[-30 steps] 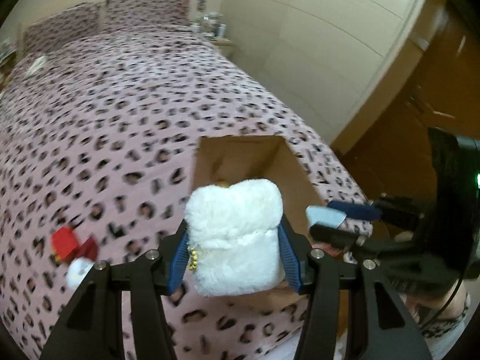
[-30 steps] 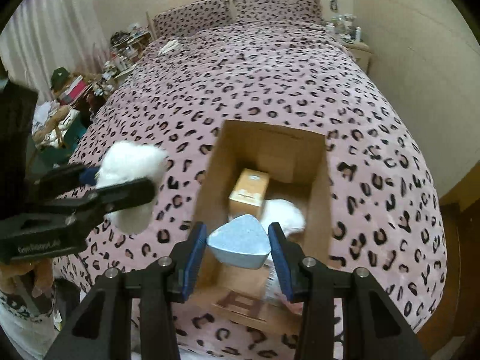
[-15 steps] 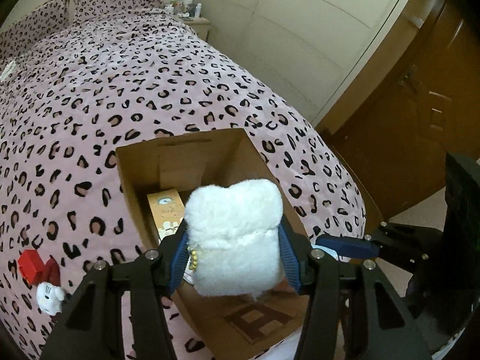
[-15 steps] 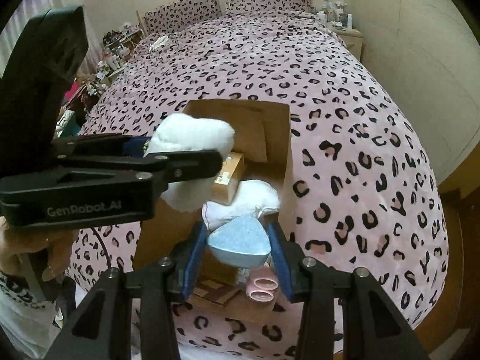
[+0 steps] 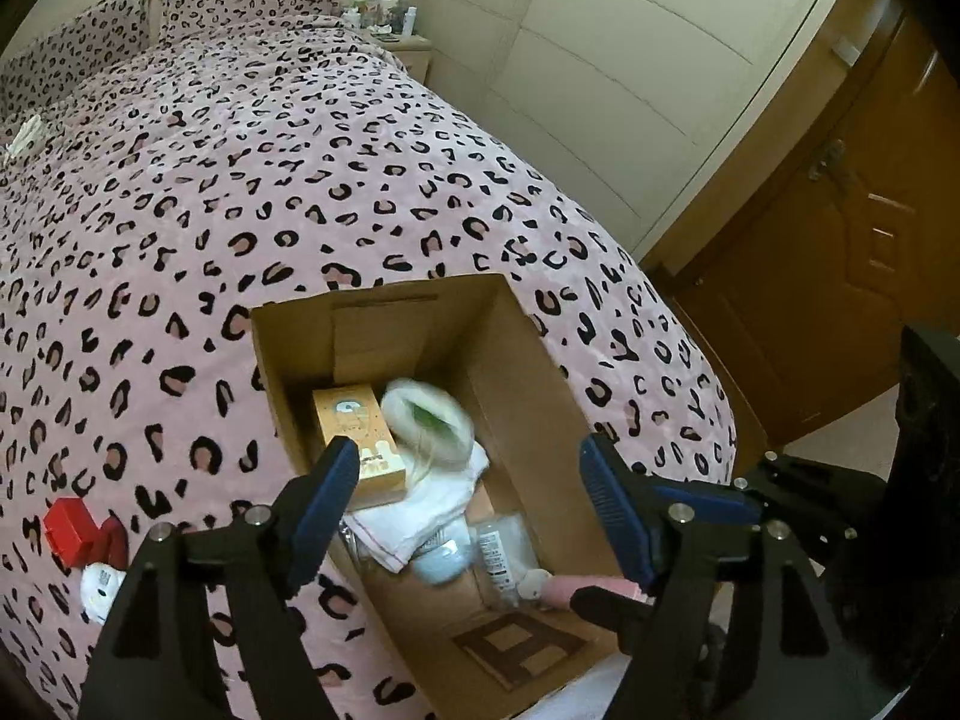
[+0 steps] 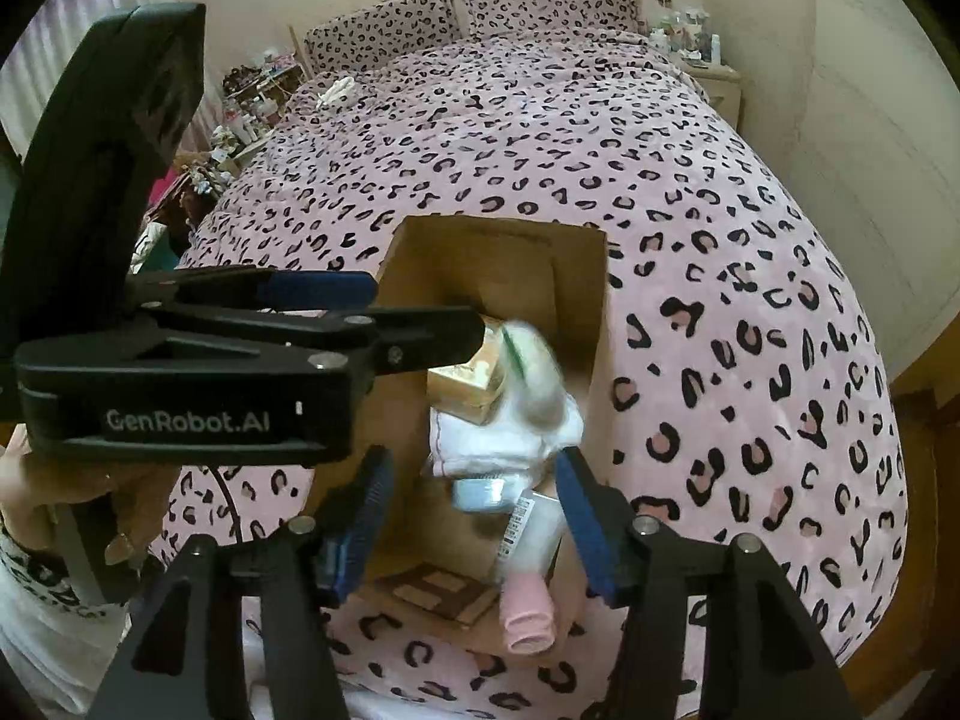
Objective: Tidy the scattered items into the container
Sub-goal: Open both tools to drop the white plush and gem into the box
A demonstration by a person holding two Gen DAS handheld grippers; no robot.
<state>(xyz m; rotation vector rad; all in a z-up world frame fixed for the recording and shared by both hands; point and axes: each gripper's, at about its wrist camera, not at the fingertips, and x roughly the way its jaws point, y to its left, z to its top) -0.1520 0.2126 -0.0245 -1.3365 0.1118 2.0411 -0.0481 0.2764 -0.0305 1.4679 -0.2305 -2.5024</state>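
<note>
An open cardboard box (image 5: 522, 372) (image 6: 576, 264) sits on the bed's near corner. Inside lie an orange carton (image 5: 354, 426) (image 6: 468, 387), a white cloth (image 5: 420, 510) (image 6: 504, 444), a blurred white fluffy pouch (image 5: 429, 423) (image 6: 534, 378), a pale blue item (image 5: 438, 564) (image 6: 480, 492), a clear packet (image 5: 498, 552) and a pink tube (image 5: 591, 588) (image 6: 528, 612). My left gripper (image 5: 471, 510) is open and empty above the box; it shows in the right wrist view (image 6: 420, 324). My right gripper (image 6: 474, 525) is open and empty over the box's near end.
A red box (image 5: 75, 531) and a small white toy (image 5: 99, 591) lie on the leopard-print bedspread (image 5: 240, 192) left of the box. A nightstand with bottles (image 5: 390, 18) stands by the headboard. A wooden door (image 5: 840, 240) is at the right.
Both grippers opened. The white fluffy pouch dropped from the left gripper into the box, and the pale blue item dropped from the right gripper into the box.
</note>
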